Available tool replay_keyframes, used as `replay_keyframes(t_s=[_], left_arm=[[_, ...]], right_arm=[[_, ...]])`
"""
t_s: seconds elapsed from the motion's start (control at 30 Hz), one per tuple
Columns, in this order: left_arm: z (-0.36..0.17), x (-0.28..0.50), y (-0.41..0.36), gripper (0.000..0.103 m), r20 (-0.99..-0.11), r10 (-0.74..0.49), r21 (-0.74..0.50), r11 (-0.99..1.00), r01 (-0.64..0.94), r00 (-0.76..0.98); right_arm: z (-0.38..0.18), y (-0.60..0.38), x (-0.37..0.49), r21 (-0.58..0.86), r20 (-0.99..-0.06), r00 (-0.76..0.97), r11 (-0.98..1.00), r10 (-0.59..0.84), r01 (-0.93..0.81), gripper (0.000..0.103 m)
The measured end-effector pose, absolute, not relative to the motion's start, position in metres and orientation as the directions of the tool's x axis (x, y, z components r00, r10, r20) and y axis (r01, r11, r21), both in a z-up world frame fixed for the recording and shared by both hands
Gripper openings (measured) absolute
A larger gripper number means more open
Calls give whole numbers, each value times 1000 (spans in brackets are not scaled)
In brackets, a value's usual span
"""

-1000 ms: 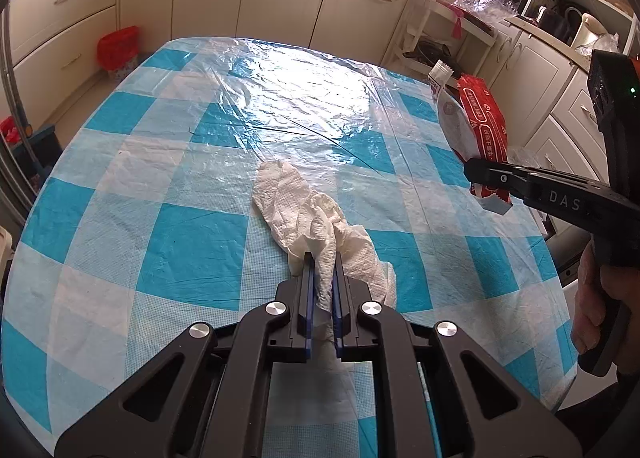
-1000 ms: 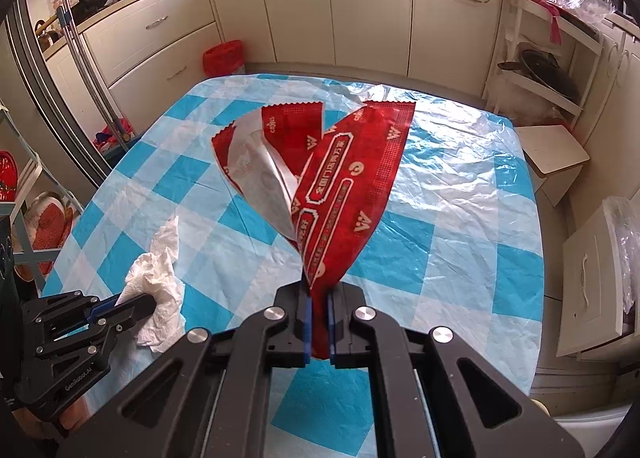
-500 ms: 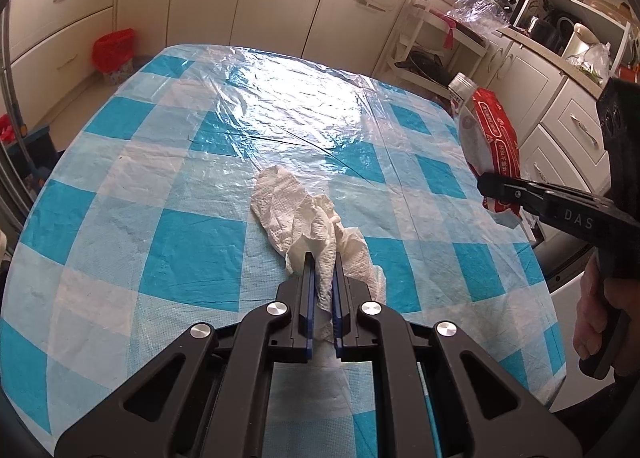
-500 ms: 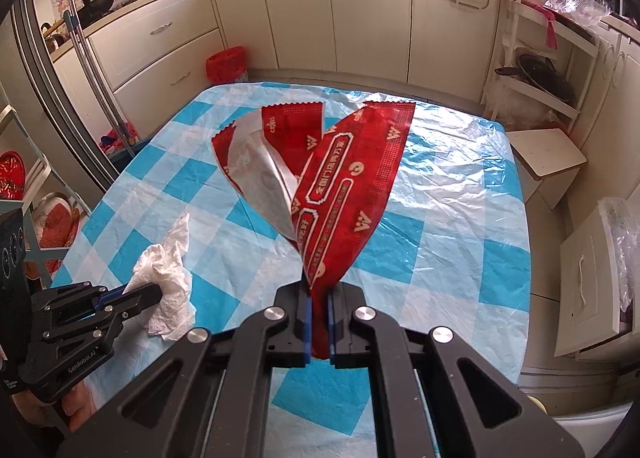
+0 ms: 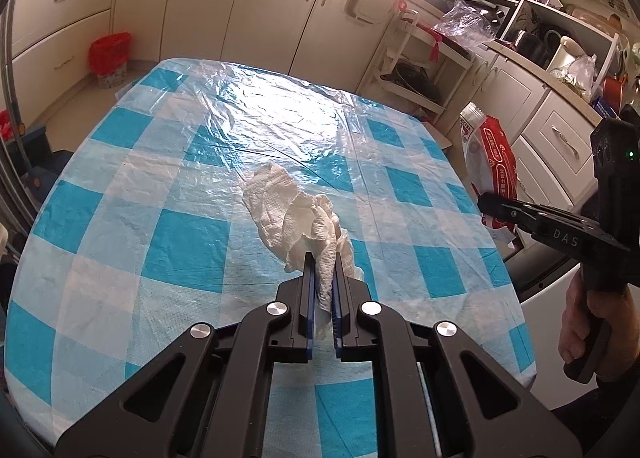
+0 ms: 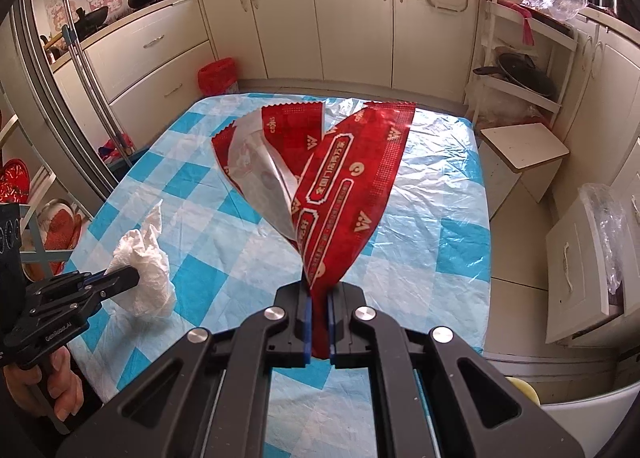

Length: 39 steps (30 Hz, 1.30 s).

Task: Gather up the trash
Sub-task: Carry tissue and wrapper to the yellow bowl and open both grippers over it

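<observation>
The left gripper (image 5: pixel 321 262) has its fingers (image 5: pixel 307 278) clamped on a crumpled white paper towel (image 5: pixel 298 217), which hangs lifted above the blue-and-white checked counter (image 5: pixel 180 242). The right gripper (image 6: pixel 319 290) pinches the bottom end of a torn red snack wrapper (image 6: pixel 340 193) between nearly closed fingers, the wrapper fanning upward over the counter. A red-lined bin (image 6: pixel 218 77) stands on the floor beyond the counter's far left corner, by the cream cabinets (image 6: pixel 352 17).

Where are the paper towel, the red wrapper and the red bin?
paper towel (image 5: pixel 298 217): left wrist view, its crumpled middle.
red wrapper (image 6: pixel 344 193): right wrist view, its printed front.
red bin (image 6: pixel 217 77): right wrist view, its front wall.
</observation>
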<state>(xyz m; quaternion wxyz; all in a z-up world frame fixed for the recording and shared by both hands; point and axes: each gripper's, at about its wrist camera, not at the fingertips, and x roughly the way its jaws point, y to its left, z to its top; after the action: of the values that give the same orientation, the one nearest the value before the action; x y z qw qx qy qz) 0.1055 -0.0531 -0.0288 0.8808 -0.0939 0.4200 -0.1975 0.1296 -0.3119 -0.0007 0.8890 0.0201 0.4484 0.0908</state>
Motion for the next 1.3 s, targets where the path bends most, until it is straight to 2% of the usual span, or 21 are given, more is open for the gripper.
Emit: replay_keyframes(t_s=[0.73,1.3], left_arm=[[8,80,-98,7,-661,-499,-339,865,370,561],[17,55,-161,7,-646,-587,-361,799,481,488]], right_arm=[[19,-354,85,159,-752,638,985,166,-70,6],[12,-414,45,195,-752,653,977,91,89,6]])
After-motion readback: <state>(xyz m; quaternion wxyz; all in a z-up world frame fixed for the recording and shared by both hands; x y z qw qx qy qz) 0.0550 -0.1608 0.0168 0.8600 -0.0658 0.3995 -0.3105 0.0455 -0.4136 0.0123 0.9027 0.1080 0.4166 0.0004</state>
